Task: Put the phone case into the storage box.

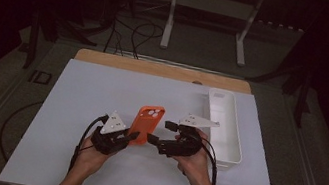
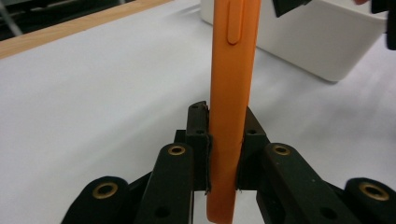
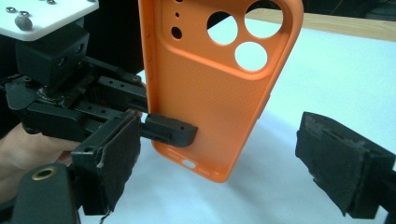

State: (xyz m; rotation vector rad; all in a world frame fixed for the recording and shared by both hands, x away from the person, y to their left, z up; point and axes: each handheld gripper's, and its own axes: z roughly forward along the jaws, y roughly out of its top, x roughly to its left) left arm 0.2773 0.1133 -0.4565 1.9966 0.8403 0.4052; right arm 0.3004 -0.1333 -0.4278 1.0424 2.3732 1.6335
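An empty orange phone case with three camera holes stands upright above the white mat, its lower end clamped by my left gripper. In the left gripper view the case shows edge-on, pinched between the two black jaws of the left gripper. My right gripper faces the case from the right and is open. In the right gripper view its padded fingers stand wide apart, with the case beyond them and the left gripper holding the case's lower part.
A long white tray lies on the right side of the white mat, close behind the right hand; its wall is also in the left gripper view. A wooden table edge runs along the back.
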